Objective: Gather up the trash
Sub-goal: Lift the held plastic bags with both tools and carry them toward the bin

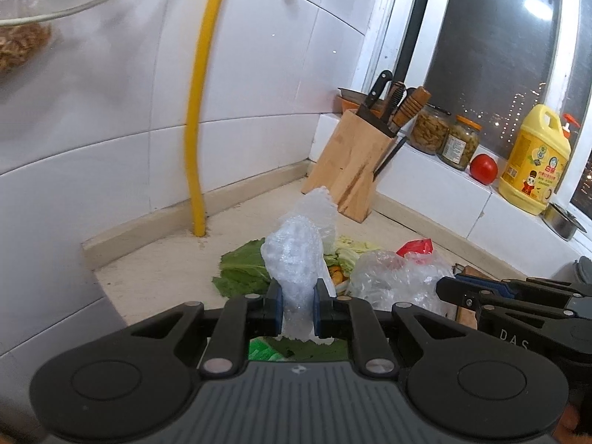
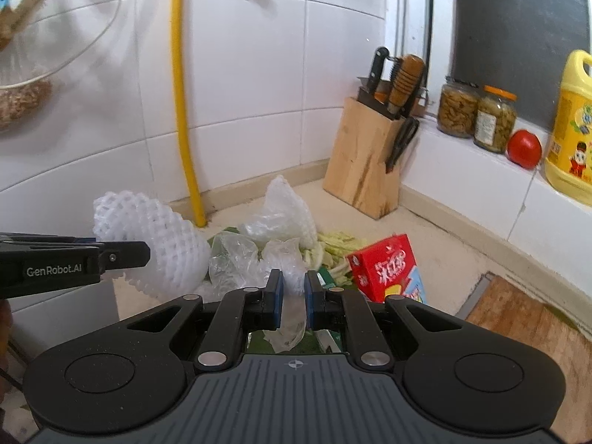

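Trash in hand:
- Your left hand-held gripper is nearly closed on a white foam fruit net, lifted clear of the desk.
- Your right hand-held gripper is nearly closed on a crumpled clear plastic bag, part of it trailing onto the pile.

Trash left on the desk, in the corner by the yellow pipe:
- green leaf scraps and pale vegetable trimmings;
- a red snack box, touching the trimmings.

Progress, as judged: two pieces gripped, none binned; no bin shows in either view. The leaves, trimmings and box await collection. The knife block is not trash.
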`<action>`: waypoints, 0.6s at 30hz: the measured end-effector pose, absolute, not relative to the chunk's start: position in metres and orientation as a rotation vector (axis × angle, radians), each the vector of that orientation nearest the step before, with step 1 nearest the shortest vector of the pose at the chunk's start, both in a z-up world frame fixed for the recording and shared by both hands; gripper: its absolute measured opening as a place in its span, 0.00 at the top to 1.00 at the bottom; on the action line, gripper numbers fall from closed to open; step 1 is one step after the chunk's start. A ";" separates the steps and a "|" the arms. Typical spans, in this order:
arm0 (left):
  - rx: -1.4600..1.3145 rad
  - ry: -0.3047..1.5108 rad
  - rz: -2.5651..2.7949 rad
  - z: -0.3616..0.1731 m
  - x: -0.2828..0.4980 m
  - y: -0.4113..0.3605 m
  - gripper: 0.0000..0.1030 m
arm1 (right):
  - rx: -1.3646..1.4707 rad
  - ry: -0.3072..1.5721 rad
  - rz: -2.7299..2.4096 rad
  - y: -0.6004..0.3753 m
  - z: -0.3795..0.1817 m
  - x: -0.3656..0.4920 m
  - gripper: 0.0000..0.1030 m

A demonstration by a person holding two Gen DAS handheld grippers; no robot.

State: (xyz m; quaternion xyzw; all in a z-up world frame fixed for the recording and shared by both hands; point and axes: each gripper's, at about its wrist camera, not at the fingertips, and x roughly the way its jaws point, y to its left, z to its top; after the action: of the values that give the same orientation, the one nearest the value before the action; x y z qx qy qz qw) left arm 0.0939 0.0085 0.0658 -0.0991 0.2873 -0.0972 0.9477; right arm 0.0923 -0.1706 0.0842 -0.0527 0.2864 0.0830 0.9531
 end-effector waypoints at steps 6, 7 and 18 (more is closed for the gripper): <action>-0.193 0.573 -0.160 0.068 0.084 0.017 0.90 | -0.115 0.582 0.198 -0.159 0.085 0.090 0.84; -0.193 0.570 -0.154 0.068 0.082 0.018 0.90 | -0.116 0.582 0.204 -0.157 0.084 0.089 0.84; -0.183 0.553 -0.050 0.064 0.060 0.045 0.90 | -0.155 0.585 0.305 -0.118 0.084 0.086 0.84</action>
State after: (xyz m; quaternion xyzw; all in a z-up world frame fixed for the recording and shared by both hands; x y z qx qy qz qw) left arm 0.0599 0.0455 0.0639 -0.0901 0.2725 -0.0249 0.9576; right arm 0.0858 -0.1178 0.0844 -0.0762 0.2872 0.1498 0.9430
